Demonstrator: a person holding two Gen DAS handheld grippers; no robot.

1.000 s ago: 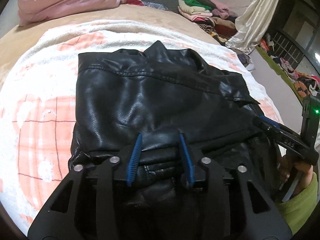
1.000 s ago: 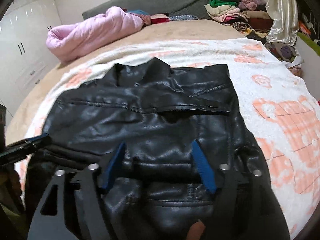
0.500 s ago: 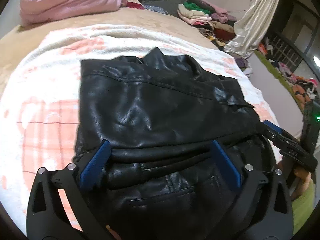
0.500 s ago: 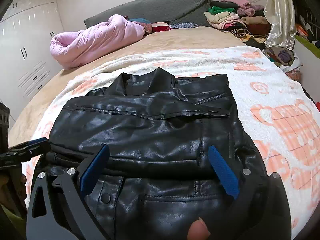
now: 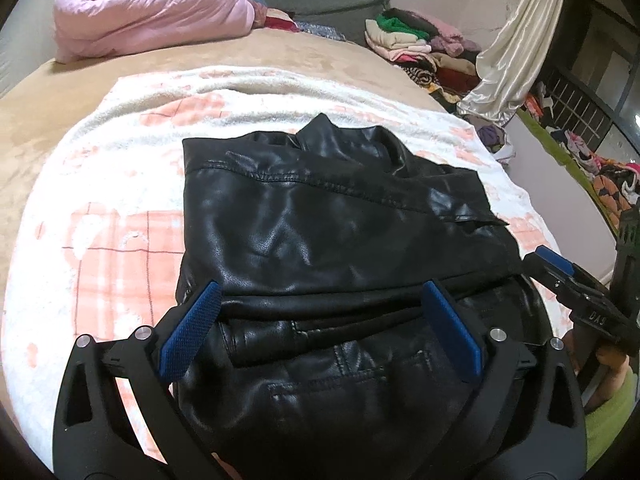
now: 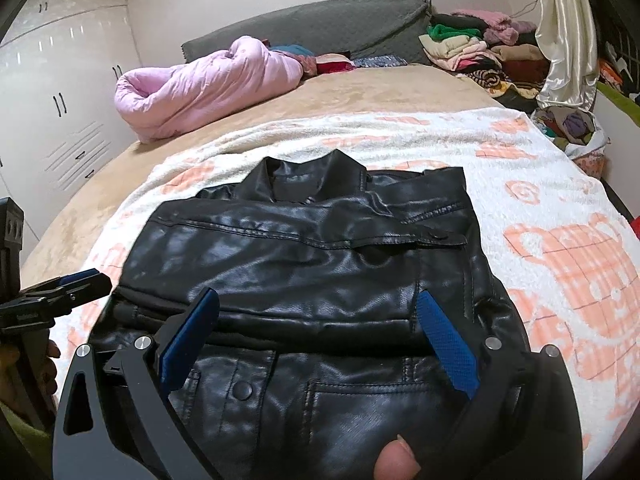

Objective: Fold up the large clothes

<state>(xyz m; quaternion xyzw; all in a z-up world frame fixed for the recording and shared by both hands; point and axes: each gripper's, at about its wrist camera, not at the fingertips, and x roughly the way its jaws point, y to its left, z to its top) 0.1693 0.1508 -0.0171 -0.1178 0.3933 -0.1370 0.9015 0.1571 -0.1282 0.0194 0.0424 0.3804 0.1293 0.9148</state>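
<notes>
A black leather jacket [image 5: 328, 232] lies folded on a white and orange blanket [image 5: 100, 240], collar away from me; it also shows in the right wrist view [image 6: 304, 264]. My left gripper [image 5: 320, 320] is open, its blue pads wide apart above the jacket's near folded edge, holding nothing. My right gripper [image 6: 316, 328] is open too, over the same near fold, empty. The right gripper's tip shows at the right of the left wrist view [image 5: 560, 276]. The left gripper's tip shows at the left of the right wrist view [image 6: 76, 284].
The blanket [image 6: 560, 208] covers a tan bed [image 5: 280, 56]. A pink duvet [image 5: 148, 12] and a grey cushion [image 6: 320, 28] lie at the far end. Piles of clothes [image 6: 472, 48] and a cream curtain [image 5: 516, 48] stand at the far right. White cabinets [image 6: 52, 92] are at the left.
Both grippers opened and let go of the jacket's fold, then drew back a little toward me. The jacket stays folded on the blanket.
</notes>
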